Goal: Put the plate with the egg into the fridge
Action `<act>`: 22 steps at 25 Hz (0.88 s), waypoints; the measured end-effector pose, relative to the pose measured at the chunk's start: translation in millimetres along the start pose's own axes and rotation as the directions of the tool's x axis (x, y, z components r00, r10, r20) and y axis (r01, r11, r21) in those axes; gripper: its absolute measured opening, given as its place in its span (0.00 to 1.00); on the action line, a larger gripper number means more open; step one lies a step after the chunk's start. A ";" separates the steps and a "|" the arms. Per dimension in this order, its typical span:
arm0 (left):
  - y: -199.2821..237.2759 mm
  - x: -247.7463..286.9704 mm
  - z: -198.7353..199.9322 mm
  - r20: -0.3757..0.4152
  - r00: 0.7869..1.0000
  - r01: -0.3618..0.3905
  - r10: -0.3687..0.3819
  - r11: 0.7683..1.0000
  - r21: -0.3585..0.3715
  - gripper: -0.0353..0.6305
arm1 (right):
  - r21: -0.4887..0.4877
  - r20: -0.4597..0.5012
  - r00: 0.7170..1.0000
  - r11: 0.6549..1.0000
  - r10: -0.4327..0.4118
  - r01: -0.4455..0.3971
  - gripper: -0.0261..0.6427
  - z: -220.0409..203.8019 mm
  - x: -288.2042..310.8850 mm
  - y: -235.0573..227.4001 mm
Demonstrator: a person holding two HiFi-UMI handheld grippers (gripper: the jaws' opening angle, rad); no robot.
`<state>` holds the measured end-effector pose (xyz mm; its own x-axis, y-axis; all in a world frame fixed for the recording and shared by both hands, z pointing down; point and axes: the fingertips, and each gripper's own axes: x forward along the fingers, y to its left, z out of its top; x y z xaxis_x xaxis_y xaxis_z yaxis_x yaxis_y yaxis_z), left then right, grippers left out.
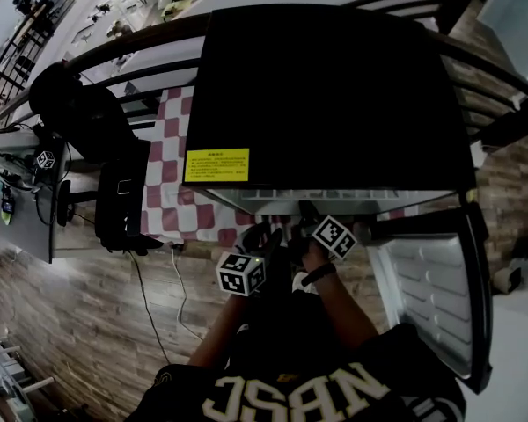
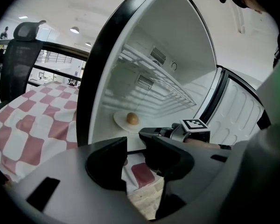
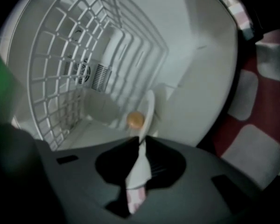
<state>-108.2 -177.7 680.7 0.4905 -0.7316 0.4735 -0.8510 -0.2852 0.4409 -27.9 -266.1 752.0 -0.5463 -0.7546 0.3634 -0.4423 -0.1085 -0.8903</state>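
Hanging over plate (image 2: 121, 123) and egg (image 2: 132, 118): wire shelf (image 2: 154, 76); right claw (image 3: 139, 146) grips rim.

Right side: the right gripper (image 3: 139, 146) reaches through the open front of the fridge (image 1: 326, 86), low, close to the fridge floor. Its jaws are closed on the near rim of the plate (image 2: 122, 124). The wrist is rolled, so the plate reads edge-on between them. The right marker cube (image 1: 335, 237) sits just outside the fridge's front edge. The right forearm (image 1: 339, 310) stretches toward the fridge, with a dark band (image 1: 318, 275) at the wrist.

Left side: the left gripper (image 2: 135, 166) is outside the fridge, before its opening, pointing slightly downward. Its jaws stand apart with nothing between them. The left marker cube (image 1: 242, 273) is farther from the fridge than the right one. The left forearm (image 1: 218, 345) angles up toward the fridge.
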 end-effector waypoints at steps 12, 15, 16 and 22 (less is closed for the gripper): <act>10.8 -16.8 -1.7 0.012 0.999 -0.040 0.040 0.999 -0.035 0.33 | -0.461 -0.118 0.968 0.876 -0.223 0.146 0.14 -2.6 13.6 0.3; 12.2 -19.7 -6.6 0.016 0.999 -0.044 0.044 0.998 -0.043 0.33 | -0.694 -0.080 0.922 0.686 -0.378 0.221 0.17 1.8 7.3 -7.4; 12.2 -19.4 -7.3 0.023 0.999 -0.042 0.043 0.998 -0.045 0.33 | -0.726 -0.061 0.919 0.649 -0.390 0.227 0.17 4.9 5.0 -7.8; -3.0 -20.1 -2.5 0.051 0.998 -0.024 0.027 0.999 -0.045 0.33 | -0.751 -0.023 0.935 0.624 -0.354 0.217 0.17 17.1 -30.2 -7.3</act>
<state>-115.0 -160.6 671.7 0.4575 -0.7693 0.4460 -0.8535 -0.2393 0.4629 4.0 -253.6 742.8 -0.3712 -0.6521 0.6610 -0.9285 0.2545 -0.2703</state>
